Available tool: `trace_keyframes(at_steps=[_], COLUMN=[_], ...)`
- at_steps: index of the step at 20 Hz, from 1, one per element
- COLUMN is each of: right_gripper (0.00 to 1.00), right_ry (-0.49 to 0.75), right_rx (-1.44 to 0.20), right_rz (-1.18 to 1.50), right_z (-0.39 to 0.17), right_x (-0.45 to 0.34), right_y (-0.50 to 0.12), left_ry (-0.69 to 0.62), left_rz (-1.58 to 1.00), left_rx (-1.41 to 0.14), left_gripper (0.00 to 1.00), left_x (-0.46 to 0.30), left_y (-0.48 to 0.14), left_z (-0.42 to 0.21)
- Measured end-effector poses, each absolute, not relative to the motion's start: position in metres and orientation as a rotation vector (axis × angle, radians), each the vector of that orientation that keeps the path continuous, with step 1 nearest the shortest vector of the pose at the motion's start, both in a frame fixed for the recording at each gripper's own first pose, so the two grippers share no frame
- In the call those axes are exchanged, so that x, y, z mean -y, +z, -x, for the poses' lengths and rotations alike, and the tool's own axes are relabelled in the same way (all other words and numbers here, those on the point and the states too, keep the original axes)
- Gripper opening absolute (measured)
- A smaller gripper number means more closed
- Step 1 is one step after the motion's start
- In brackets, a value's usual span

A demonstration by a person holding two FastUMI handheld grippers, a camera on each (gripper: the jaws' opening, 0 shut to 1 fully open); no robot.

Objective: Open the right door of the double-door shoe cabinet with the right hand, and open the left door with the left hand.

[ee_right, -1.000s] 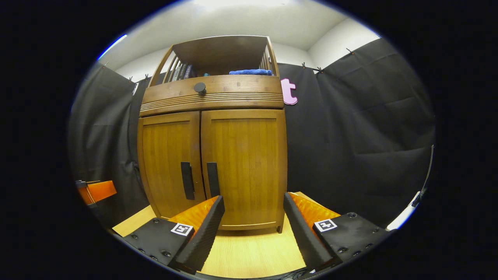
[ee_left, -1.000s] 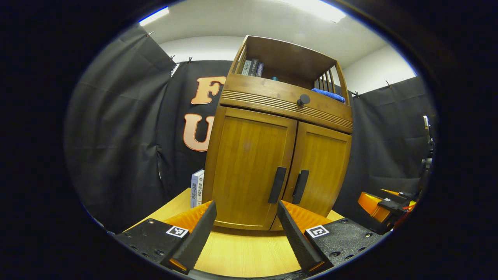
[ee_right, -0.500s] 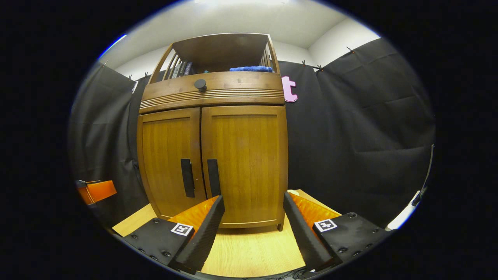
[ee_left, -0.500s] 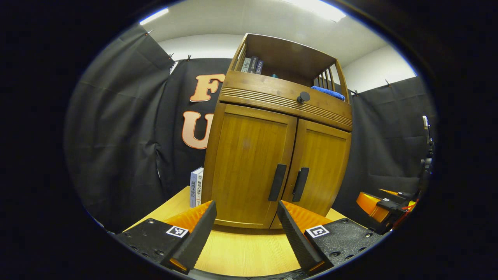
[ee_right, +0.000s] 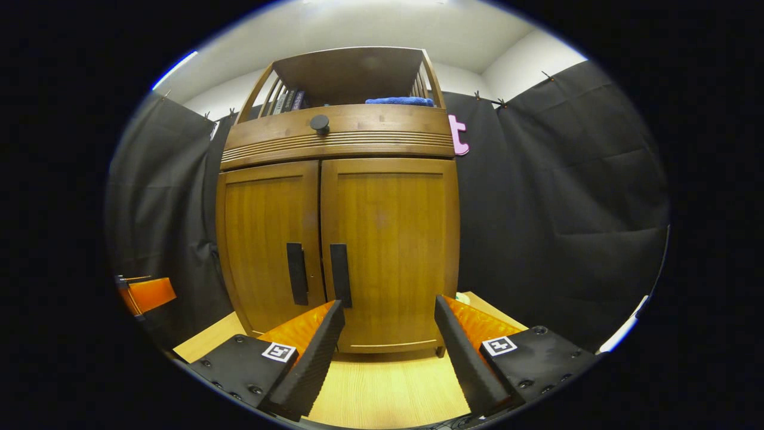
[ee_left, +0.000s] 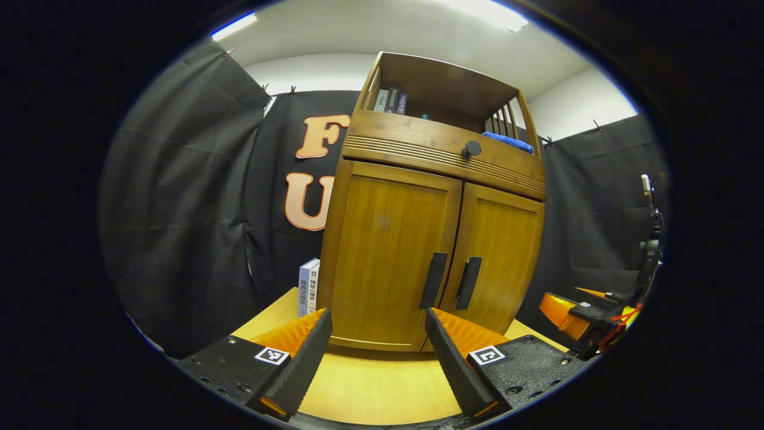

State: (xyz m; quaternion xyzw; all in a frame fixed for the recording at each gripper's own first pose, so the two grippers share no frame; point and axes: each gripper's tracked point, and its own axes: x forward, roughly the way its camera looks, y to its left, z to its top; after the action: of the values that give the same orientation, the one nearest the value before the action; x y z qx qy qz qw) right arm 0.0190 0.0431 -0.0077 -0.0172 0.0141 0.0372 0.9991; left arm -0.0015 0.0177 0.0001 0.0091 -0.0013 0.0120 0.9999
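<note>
1. Standing upright on the pale wooden tabletop, the brown wooden double-door shoe cabinet has both doors closed.
2. At the far left, in the left gripper view, two upright white-spined books stand on the table just beside the cabinet's left side.
3. The left gripper hovers low and near, in front of the cabinet's left door, its fingers spread wide and holding nothing, apart from the wood.
4. The left door's black vertical bar handle sits close beside the right door's matching black handle, at the seam between the doors.
5. A round black knob sits on the ribbed drawer front above the doors.
6. In the open top shelf, dark books lean at the left and a folded blue cloth lies at the right.
7. The right gripper hangs near and low before the right door, its fingers wide apart, empty, touching nothing.
</note>
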Motion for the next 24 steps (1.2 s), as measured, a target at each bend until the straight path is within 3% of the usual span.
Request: trace_keyframes(at_steps=[4,11,12,13,14,15,16,17,18,24], right_gripper=[0.98,0.98,0.89,0.98,0.92,0.99,1.0,1.0,0.93,0.93], right_ry=[0.11,0.157,0.159,0.159,0.162,0.163,0.162,0.162,0.163,0.158], right_rx=[-0.025,-0.028,-0.036,-0.044,-0.047,-0.047,-0.047,-0.045,-0.044,-0.039], right_rz=[0.042,0.073,0.072,0.074,0.075,0.08,0.089,0.099,0.107,0.117], right_z=[-0.045,-0.094,-0.102,-0.111,-0.12,-0.129,-0.136,-0.145,-0.151,-0.188], right_x=[-0.062,-0.099,-0.103,-0.107,-0.111,-0.114,-0.118,-0.12,-0.123,-0.135], right_y=[-0.007,-0.015,-0.019,-0.02,-0.023,-0.023,-0.025,-0.027,-0.029,-0.033], left_ry=[0.044,0.069,0.073,0.077,0.086,0.099,0.112,0.123,0.135,0.214], left_rz=[-0.029,-0.036,-0.037,-0.036,-0.035,-0.034,-0.033,-0.034,-0.036,-0.044], left_rx=[-0.009,-0.012,-0.013,-0.015,-0.016,-0.013,-0.01,-0.01,-0.014,-0.025], left_gripper=[0.95,0.92,0.92,0.95,0.92,0.92,0.95,0.95,0.95,0.95], left_x=[-0.027,-0.043,-0.046,-0.048,-0.052,-0.057,-0.061,-0.066,-0.07,-0.1], left_y=[-0.003,-0.003,-0.003,-0.004,-0.004,-0.004,-0.002,-0.002,-0.003,-0.006], left_z=[0.004,0.007,0.007,0.007,0.008,0.009,0.01,0.01,0.011,0.019])
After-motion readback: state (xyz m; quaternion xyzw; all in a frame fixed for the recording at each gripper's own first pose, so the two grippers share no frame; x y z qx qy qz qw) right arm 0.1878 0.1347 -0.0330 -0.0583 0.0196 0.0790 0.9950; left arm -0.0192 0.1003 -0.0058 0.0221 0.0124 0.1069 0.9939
